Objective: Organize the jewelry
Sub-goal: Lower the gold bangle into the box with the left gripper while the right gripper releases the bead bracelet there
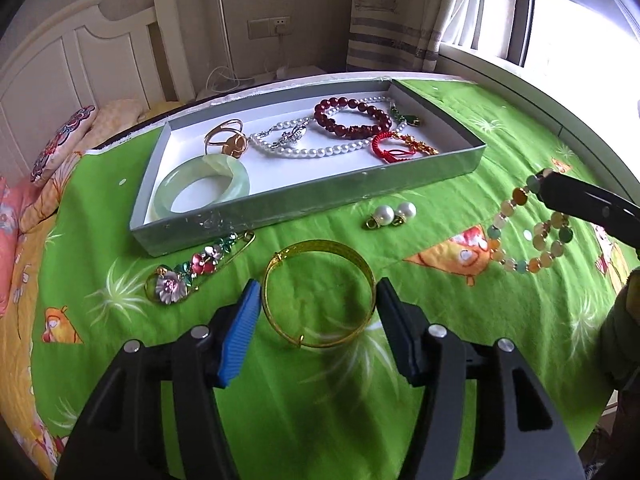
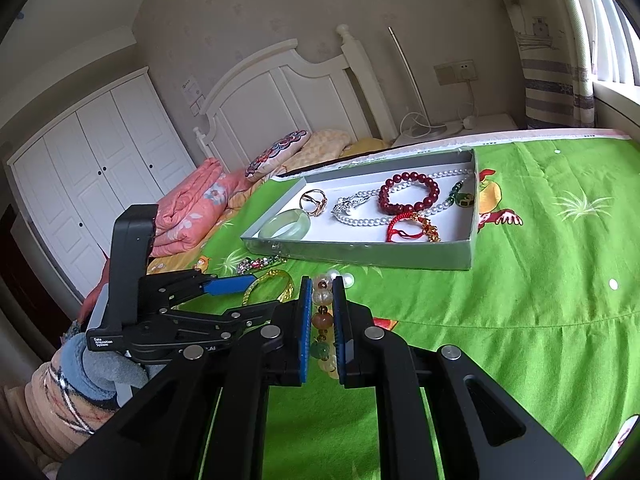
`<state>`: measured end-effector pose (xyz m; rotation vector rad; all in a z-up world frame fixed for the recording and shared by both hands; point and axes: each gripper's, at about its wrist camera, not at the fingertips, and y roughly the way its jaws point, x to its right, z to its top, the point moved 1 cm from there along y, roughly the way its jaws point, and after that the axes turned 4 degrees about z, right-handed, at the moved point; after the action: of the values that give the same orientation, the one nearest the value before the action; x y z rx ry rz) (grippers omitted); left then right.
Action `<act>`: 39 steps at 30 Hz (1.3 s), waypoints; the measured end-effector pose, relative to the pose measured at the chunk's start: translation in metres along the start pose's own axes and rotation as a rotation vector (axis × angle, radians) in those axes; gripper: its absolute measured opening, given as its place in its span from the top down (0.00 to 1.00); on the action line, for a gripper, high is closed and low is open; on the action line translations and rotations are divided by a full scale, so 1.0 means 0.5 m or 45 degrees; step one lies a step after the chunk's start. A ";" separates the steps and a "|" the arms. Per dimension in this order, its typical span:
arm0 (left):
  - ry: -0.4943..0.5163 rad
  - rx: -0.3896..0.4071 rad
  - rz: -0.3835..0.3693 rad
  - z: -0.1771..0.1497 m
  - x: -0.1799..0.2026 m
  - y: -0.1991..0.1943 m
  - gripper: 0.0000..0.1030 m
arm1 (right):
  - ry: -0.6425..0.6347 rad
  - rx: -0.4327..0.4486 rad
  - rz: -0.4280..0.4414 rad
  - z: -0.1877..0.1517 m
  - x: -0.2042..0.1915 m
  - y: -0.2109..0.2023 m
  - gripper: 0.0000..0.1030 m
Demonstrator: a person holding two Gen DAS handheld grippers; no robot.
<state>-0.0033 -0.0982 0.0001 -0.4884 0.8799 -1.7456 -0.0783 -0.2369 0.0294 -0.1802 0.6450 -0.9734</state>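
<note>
the green bedspread (image 1: 460, 312) carries a shallow grey tray (image 1: 320, 196) near its far edge, holding a pale jade bangle (image 1: 204, 188), pearl necklace (image 1: 320, 152), dark red bead bracelet (image 1: 348, 118), red cord bracelet (image 1: 394, 148) and gold ring (image 1: 226, 140). the left gripper (image 1: 318, 304) has jaws wide, flanking a gold bangle (image 1: 320, 296) on the bedspread. the right gripper (image 2: 322, 320) has jaws narrow, clamped on a multicolour stone bracelet (image 1: 532, 232). two pearl earrings (image 1: 390, 214) lie just beside the tray.

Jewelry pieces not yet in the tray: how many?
4. Flower brooch by the tray front wall; gold bangle between the left gripper fingers; pearl earring pair beside the tray; beaded bracelet in the right gripper.
</note>
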 end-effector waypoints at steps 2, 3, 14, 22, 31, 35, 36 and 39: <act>-0.003 0.005 0.002 -0.002 -0.001 -0.003 0.43 | -0.002 -0.001 -0.003 0.000 0.000 -0.001 0.90; -0.007 0.008 0.001 -0.003 -0.001 -0.006 0.43 | -0.005 -0.002 -0.009 0.001 -0.001 0.000 0.90; -0.073 0.081 0.014 0.008 -0.027 -0.048 0.43 | -0.101 0.007 -0.039 0.036 -0.048 0.011 0.90; -0.130 0.147 0.033 0.036 -0.061 -0.075 0.43 | -0.161 0.026 -0.051 0.092 -0.067 0.033 0.90; -0.244 0.198 0.020 0.087 -0.113 -0.080 0.43 | -0.069 0.033 -0.013 0.147 -0.031 0.085 0.90; -0.293 0.182 0.007 0.110 -0.130 -0.053 0.43 | -0.018 0.038 0.008 0.177 -0.014 0.113 0.90; -0.304 0.177 0.006 0.116 -0.136 -0.044 0.43 | -0.011 0.033 0.012 0.185 -0.011 0.125 0.90; -0.313 0.163 0.016 0.135 -0.147 -0.022 0.43 | -0.013 0.016 0.009 0.194 -0.011 0.149 0.90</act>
<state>0.0618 -0.0497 0.0589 -0.5962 0.5929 -1.6762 0.0292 -0.2039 0.0781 -0.1716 0.6295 -0.9687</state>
